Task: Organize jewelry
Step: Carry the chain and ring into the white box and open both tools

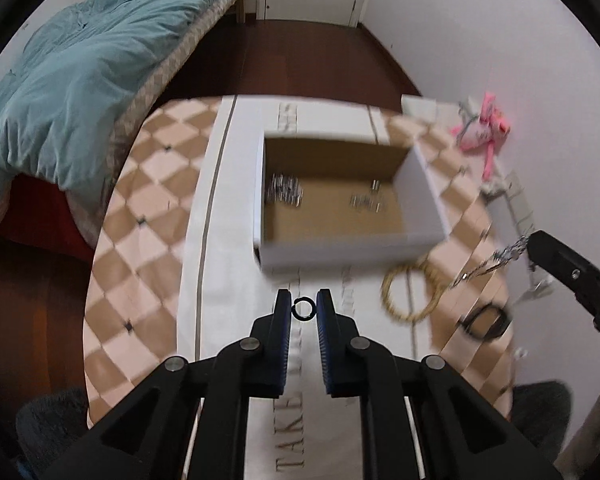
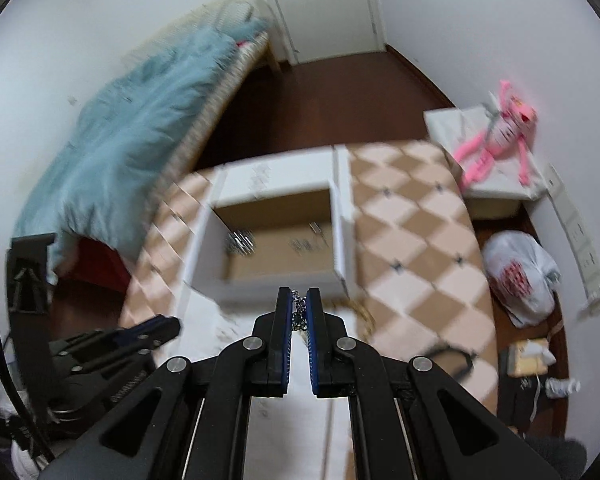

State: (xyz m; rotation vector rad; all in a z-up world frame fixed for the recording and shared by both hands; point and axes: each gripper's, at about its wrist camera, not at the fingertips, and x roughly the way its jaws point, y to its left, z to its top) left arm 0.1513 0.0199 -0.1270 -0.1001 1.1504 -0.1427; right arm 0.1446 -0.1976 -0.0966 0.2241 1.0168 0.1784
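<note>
Left wrist only: gold bangle [image 1: 410, 294].

A tan-and-cream checked pattern with small dark marks was shown on the cloth [image 1: 148, 216] beneath the box [image 1: 340, 246], which was white outside and plain brown inside, with silver pieces [image 1: 286, 189] on its floor. Near the box, a gold bangle [image 1: 410, 294] and a black ring [image 1: 303, 309] between blue pads [image 1: 325, 320] were seen. Beyond the box, a teal quilt [image 1: 80, 92] and a pink toy [image 2: 496, 140] were visible.
</note>
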